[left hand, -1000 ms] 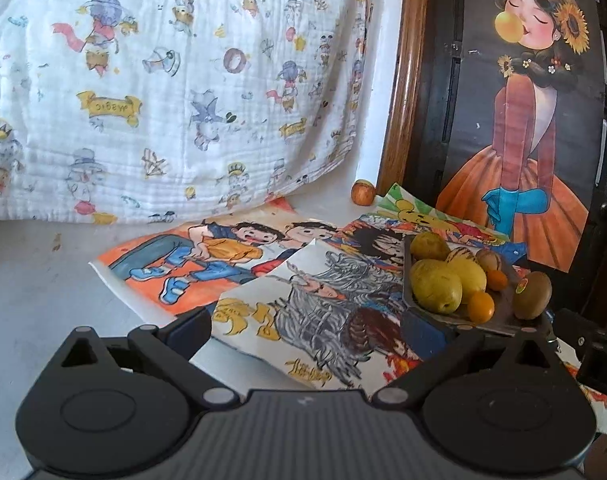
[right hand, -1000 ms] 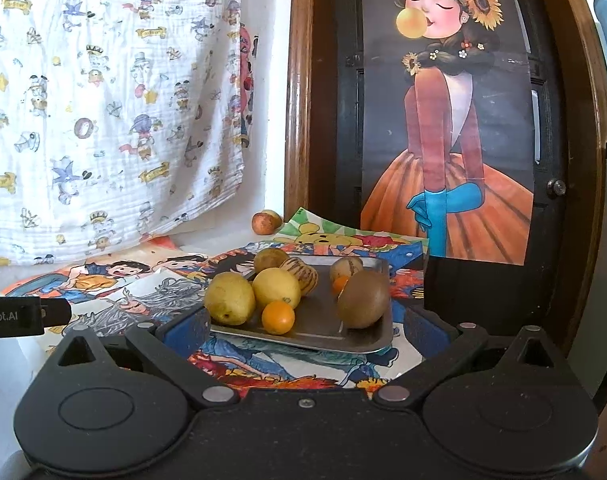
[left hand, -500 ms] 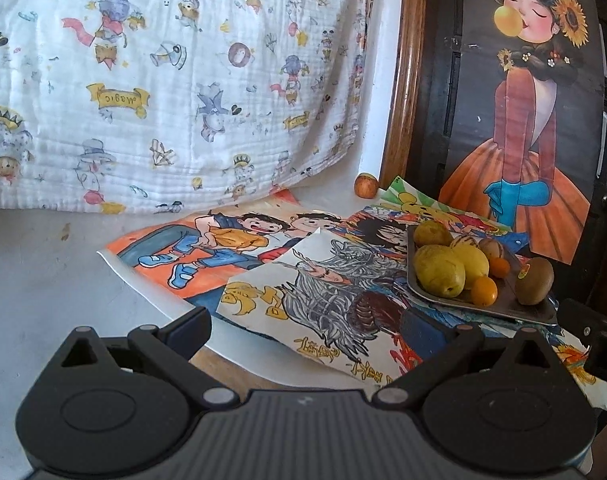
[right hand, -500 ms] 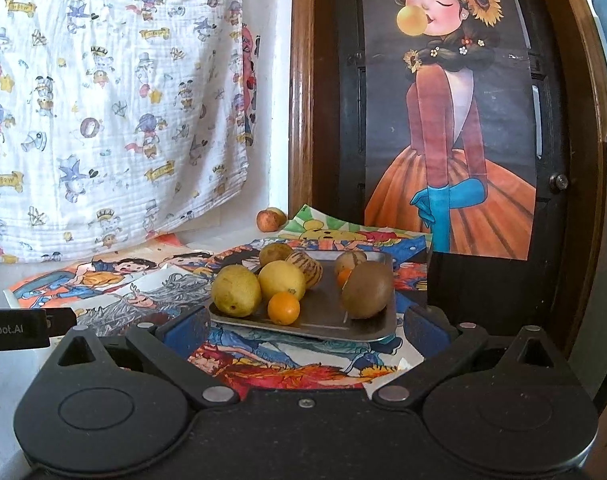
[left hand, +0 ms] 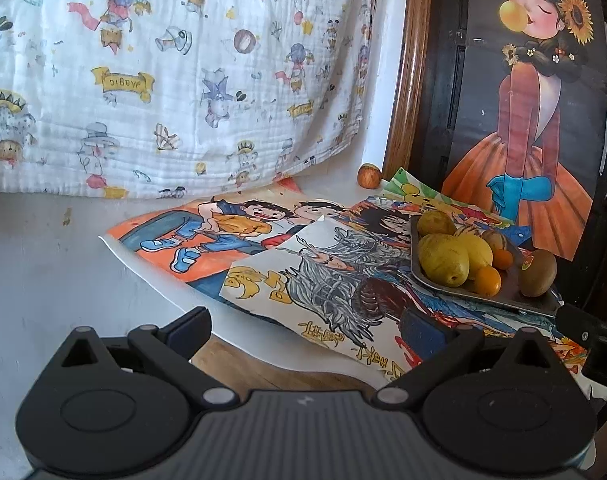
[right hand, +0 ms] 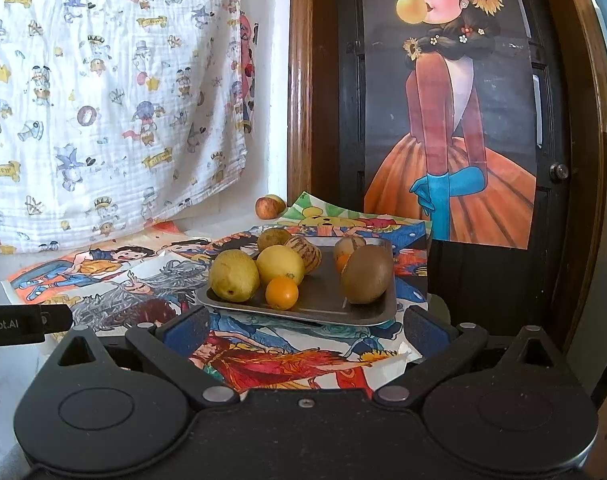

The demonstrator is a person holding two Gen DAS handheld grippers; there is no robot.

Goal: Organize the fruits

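A metal tray (right hand: 327,312) sits on cartoon posters and holds several fruits: yellow-green lemons (right hand: 234,275), a small orange (right hand: 281,292), a brown kiwi (right hand: 366,274) and striped fruits behind. The tray also shows in the left wrist view (left hand: 487,300) at the right. A lone reddish apple (right hand: 269,206) lies by the back wall, apart from the tray; it also shows in the left wrist view (left hand: 369,176). My right gripper (right hand: 305,326) is open and empty, just in front of the tray. My left gripper (left hand: 305,326) is open and empty, left of the tray.
Cartoon posters (left hand: 231,236) cover the white surface. A printed cloth (left hand: 163,80) hangs on the back wall. A dark wooden-framed door with a girl poster (right hand: 447,120) stands behind the tray. The surface's front edge lies near my left gripper.
Both grippers have drawn back and risen slightly from the tray; the fruits look smaller and farther. The fruits have not moved.
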